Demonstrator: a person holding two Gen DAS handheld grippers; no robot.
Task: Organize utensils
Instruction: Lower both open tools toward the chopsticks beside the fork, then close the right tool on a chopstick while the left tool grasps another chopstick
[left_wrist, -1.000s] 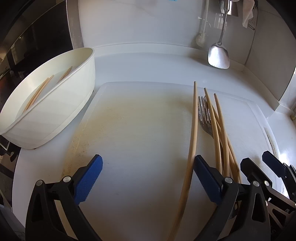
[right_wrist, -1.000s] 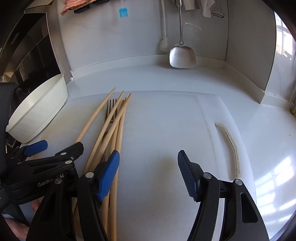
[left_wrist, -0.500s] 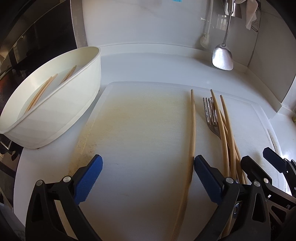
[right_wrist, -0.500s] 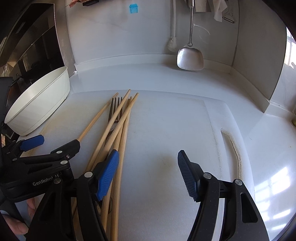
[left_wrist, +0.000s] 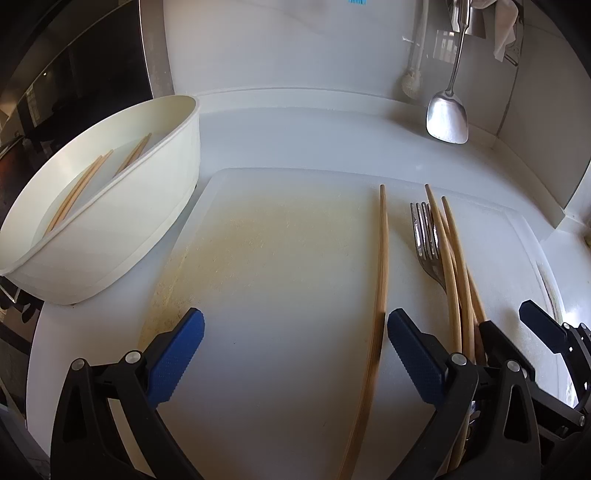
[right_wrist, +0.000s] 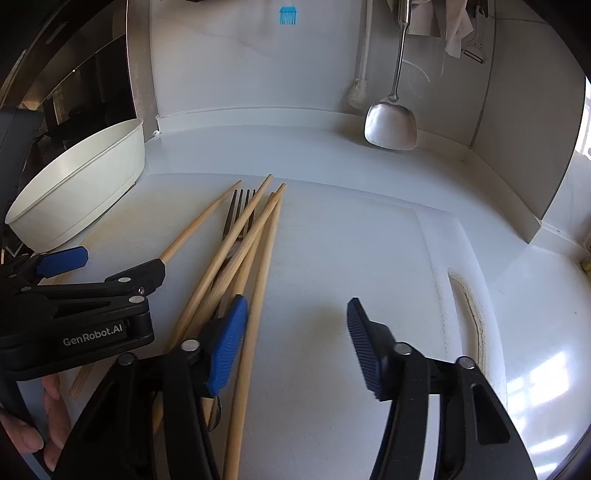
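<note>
left wrist view: a single wooden chopstick (left_wrist: 380, 280) lies on the white cutting board (left_wrist: 280, 258), running away from me, its near part just inside my left gripper's (left_wrist: 291, 354) right finger. my left gripper's blue pads are wide apart and clamp nothing. just right of that stick lies a metal fork (left_wrist: 426, 240), tines pointing away, with a bundle of chopsticks (left_wrist: 456, 273) crossing over its handle. my right gripper (left_wrist: 517, 332) shows at the right edge, low over that bundle.

right wrist view: my right gripper (right_wrist: 295, 339) is also spread open and holds nothing; its left pad sits over the bundle of chopsticks (right_wrist: 243, 266), whether touching i cannot tell, and the fork (right_wrist: 236, 216) pokes out from under the sticks. my left gripper (right_wrist: 92, 284) sits at the left, over the lone chopstick (right_wrist: 201, 223).

left of the board stands an oval white bowl (left_wrist: 122, 225), with two pairs of chopsticks (left_wrist: 79, 188) leaning inside. a steel spatula (left_wrist: 447, 118) hangs on the back wall, and the white counter (left_wrist: 295, 136) runs behind the board.
</note>
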